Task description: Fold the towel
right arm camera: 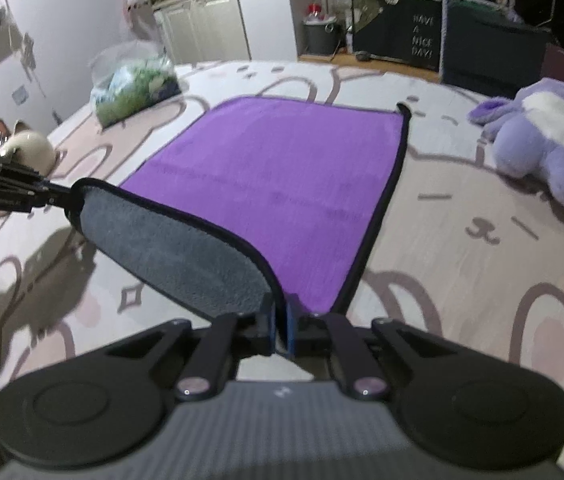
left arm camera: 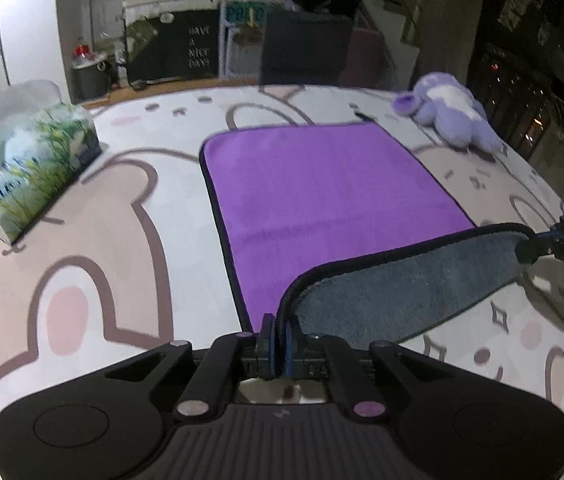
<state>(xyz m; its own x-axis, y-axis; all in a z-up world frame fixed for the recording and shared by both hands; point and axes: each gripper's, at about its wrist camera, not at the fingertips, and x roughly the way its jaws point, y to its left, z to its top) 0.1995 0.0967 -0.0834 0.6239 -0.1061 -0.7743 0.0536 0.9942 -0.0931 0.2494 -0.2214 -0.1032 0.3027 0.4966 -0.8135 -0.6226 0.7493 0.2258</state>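
Note:
A purple towel (left arm camera: pixel 322 200) with a black hem and a grey underside lies on the patterned surface; it also shows in the right wrist view (right arm camera: pixel 282 184). Its near edge is lifted off the surface, grey side (left arm camera: pixel 402 292) facing me. My left gripper (left arm camera: pixel 278 332) is shut on the near left corner. My right gripper (right arm camera: pixel 280 320) is shut on the near right corner. Each gripper shows in the other's view, the right gripper (left arm camera: pixel 534 248) at the right edge and the left gripper (right arm camera: pixel 54 196) at the left edge, pinching the raised hem.
A tissue box (left arm camera: pixel 34 168) in a plastic wrap stands at the far left of the surface. A purple plush toy (left arm camera: pixel 450 112) lies at the far right. A small white object (right arm camera: pixel 30 152) sits at the left edge. Cabinets and a chair stand beyond the surface.

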